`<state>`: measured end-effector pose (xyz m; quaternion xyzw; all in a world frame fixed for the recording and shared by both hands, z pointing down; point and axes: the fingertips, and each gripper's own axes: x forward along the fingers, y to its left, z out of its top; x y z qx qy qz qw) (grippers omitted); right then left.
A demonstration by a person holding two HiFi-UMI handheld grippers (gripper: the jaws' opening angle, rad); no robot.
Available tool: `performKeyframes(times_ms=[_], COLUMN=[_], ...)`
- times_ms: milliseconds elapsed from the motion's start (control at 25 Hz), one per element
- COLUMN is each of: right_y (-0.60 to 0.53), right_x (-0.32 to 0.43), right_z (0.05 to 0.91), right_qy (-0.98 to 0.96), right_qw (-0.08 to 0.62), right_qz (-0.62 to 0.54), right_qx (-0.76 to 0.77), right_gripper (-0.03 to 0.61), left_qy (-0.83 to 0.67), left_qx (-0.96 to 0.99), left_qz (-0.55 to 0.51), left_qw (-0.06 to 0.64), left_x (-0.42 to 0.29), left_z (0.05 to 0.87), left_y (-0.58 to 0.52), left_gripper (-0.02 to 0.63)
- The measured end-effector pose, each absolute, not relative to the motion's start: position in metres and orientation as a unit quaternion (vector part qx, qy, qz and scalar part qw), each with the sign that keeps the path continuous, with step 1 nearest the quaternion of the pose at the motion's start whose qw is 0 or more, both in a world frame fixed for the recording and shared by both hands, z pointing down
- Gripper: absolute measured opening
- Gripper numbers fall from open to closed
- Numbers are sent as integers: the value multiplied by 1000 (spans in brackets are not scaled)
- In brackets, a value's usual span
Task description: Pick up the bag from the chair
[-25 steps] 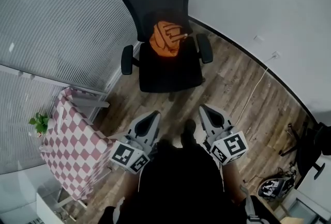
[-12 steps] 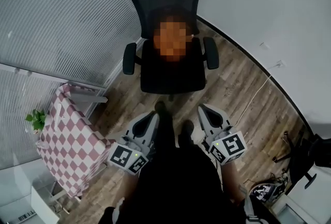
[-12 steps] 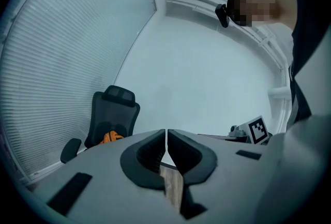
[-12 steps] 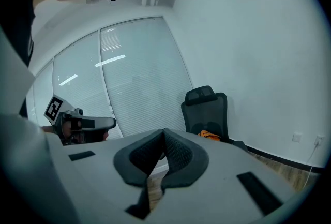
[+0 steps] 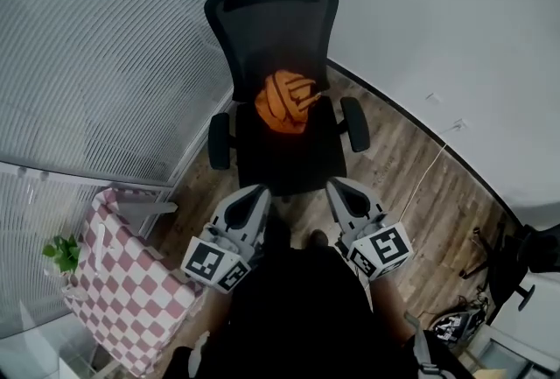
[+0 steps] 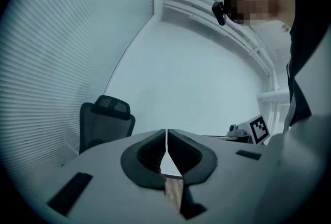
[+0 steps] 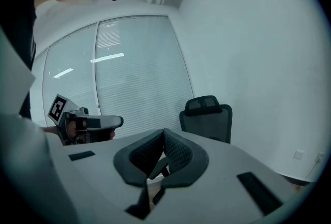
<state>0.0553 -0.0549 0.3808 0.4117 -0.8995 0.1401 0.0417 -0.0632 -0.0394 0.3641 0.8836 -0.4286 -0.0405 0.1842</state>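
An orange bag (image 5: 287, 101) lies on the seat of a black mesh office chair (image 5: 278, 27), against its backrest. Both grippers are held side by side just short of the seat's front edge. My left gripper (image 5: 260, 193) is shut and empty, its jaws touching along their tips (image 6: 166, 132). My right gripper (image 5: 334, 185) is shut too, with nothing between its pads (image 7: 164, 132). The chair's backrest (image 6: 103, 122) rises behind the left jaws and the same backrest (image 7: 208, 117) shows beyond the right ones. The bag is hidden in both gripper views.
A small table with a red-and-white checked cloth (image 5: 114, 281) stands at the left, with a small green plant (image 5: 59, 253) beside it. Slatted blinds (image 5: 105, 45) cover the glass wall on the left. A white cable (image 5: 429, 171) runs along the wooden floor; dark equipment (image 5: 516, 263) sits at the right.
Both grippers have moved forward together toward the chair, which now sits closer and lower in the head view. The checked table has slid back toward the lower left. Both stay shut.
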Motion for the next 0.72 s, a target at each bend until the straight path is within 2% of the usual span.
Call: performKeyframes(times_ms=[320, 720], right_y=[-98, -138], right_x=[2, 2], right_z=[386, 421], right_qy=[-891, -871], right_qw=[65, 118], right_qz=[128, 151], right_qx=[431, 452], right_gripper=[20, 20], left_qy=[-401, -406], left_qx=[893, 885], left_qz=[-49, -32], left_qw=[196, 226], left_x=[-116, -138], left_z=[368, 389], left_y=[-86, -118], left_gripper=[34, 34])
